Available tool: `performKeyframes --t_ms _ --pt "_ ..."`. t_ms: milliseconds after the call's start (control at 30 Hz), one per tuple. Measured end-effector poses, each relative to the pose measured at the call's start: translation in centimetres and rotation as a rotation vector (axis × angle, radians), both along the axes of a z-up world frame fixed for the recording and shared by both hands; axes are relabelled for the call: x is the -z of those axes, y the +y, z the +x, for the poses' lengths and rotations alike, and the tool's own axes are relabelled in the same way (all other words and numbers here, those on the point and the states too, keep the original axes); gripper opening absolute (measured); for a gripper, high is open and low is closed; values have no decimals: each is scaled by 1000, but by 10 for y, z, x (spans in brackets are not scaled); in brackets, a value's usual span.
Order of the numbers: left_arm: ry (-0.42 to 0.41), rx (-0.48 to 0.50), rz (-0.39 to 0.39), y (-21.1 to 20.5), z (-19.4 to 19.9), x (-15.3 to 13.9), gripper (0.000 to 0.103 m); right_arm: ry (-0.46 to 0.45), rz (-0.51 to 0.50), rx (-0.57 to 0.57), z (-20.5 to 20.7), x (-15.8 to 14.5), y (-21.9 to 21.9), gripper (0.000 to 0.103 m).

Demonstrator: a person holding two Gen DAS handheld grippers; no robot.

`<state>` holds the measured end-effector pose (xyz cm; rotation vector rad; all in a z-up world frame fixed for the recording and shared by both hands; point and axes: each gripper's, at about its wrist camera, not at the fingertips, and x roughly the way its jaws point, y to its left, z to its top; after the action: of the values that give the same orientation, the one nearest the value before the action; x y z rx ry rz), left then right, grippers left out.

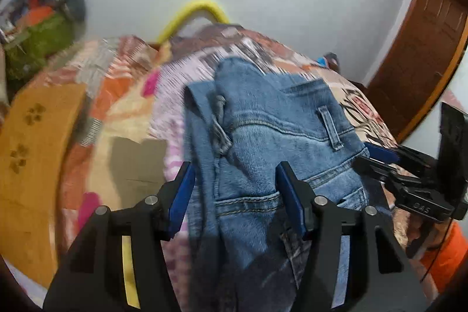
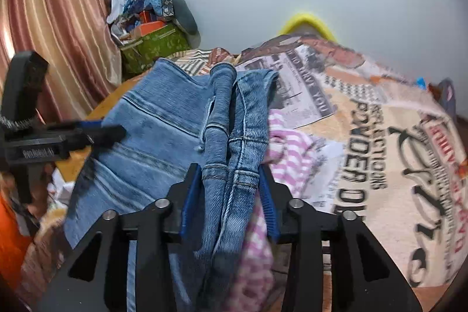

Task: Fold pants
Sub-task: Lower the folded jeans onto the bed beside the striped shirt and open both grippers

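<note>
Blue jeans (image 1: 263, 122) lie bunched on the printed bedspread (image 1: 131, 84), waistband and a back pocket toward me. My left gripper (image 1: 237, 189) straddles the waistband, denim filling the gap between its blue pads. My right gripper (image 1: 377, 157) reaches in from the right edge of the pants. In the right wrist view, the jeans (image 2: 163, 113) stretch to the far side of the bed. Two rolled leg folds sit squeezed between the pads of my right gripper (image 2: 229, 189). My left gripper (image 2: 108, 130) touches the left side of the denim.
A pink checked cloth (image 2: 289, 154) lies under the jeans on the bedspread (image 2: 365, 136). A green box (image 2: 152, 46) of clutter and a striped curtain (image 2: 52, 19) stand at the left. A wooden door (image 1: 418, 48) is at the right. An orange sleeve (image 1: 447, 253) shows low right.
</note>
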<state>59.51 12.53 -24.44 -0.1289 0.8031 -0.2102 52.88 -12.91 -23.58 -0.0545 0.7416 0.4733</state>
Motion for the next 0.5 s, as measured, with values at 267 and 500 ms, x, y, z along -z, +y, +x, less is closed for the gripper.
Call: performKeyframes --t_ms 267,500 --pt "-90 -13 268 -31 -37 -7 58 -119 -75 -107 -46 -23 19 38" --pt "1 -47 264 -31 -23 30 63 -10 -138 -156 -40 21 48 45"
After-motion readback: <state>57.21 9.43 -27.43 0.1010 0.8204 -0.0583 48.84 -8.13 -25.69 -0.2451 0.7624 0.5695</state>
